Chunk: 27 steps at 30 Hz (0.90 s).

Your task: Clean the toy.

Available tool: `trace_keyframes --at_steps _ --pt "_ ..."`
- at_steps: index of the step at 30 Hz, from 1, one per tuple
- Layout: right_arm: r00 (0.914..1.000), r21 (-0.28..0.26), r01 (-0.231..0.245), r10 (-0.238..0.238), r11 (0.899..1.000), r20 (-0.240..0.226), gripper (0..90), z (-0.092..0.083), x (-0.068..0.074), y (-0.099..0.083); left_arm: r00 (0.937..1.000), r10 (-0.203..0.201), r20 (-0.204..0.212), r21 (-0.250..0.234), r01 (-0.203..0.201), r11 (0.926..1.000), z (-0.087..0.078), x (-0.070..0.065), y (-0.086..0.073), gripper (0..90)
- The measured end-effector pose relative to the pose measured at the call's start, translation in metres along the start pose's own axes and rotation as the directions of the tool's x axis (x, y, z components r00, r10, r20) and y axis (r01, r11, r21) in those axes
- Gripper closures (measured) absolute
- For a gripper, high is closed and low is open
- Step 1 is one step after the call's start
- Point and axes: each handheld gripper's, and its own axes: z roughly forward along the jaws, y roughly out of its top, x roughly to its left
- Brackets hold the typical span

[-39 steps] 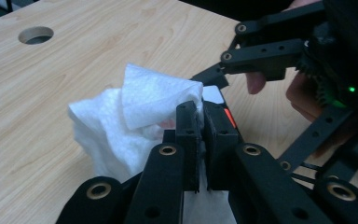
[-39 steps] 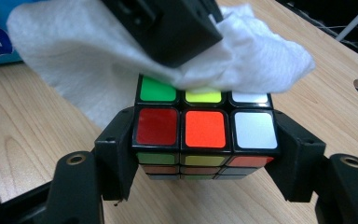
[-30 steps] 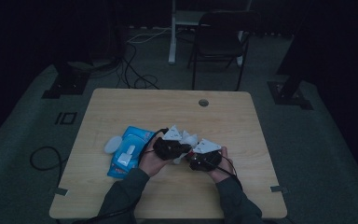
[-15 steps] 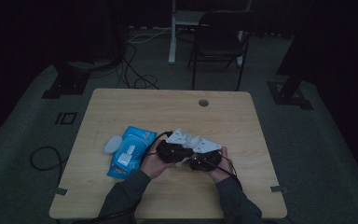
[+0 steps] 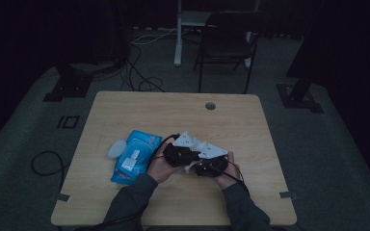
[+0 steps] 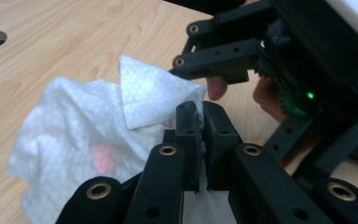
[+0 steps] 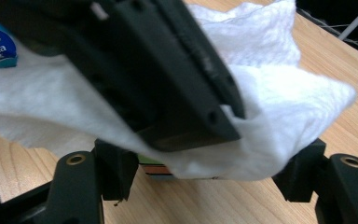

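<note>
- Since the earlier frames nothing has shifted: both hands, the wipe [image 6: 74, 140] and the pack [image 5: 132, 156] sit where they were.
- The wipe is a crumpled white sheet. It hangs between the two grippers, just above the table [image 5: 173, 110], and bunches out ahead of the left gripper's tips.
- Left gripper [image 6: 199, 116]: jaws pressed together, with a strip of the wipe pinched between the pads. The strip runs down between the jaws toward the gripper body.
- Right gripper [image 6: 181, 67]: jaws closed. In the left gripper view its tip meets the folded corner of the wipe and holds it taut. In the right gripper view the wipe drapes over its tips and hides them.
- The two grippers face each other, tips nearly touching. The left gripper's body crosses just in front of the right one's camera.
- Left hand [image 5: 159, 166] and right hand [image 5: 226, 175] each wrap a gripper body. Both forearms enter from the near table edge.
- The pack is blue and lies flat, just outboard of the left gripper, beside the left hand.
- A white disc [image 5: 116, 148] lies against the pack's far side, away from the grippers.
- A round hole [image 5: 210, 106] in the table lies well beyond both tips.
- A chair [image 5: 226, 43] stands on the floor past the far table edge.
</note>
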Motion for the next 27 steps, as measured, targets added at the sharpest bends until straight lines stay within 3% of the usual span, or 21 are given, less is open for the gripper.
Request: trace_keyframes --at_steps 18,27 --pt "1.0 -0.01 0.008 -0.008 1.0 -0.004 34.2 -0.002 0.001 0.001 0.9934 -0.057 -0.1 -0.034 0.054 0.9979 -0.014 0.019 -0.006 86.6" --pt "1.0 -0.017 0.002 -0.002 1.0 0.001 34.3 -0.003 -0.001 0.002 0.9895 -0.079 -0.121 -0.045 0.074 0.9963 -0.02 0.024 -0.011 86.6"
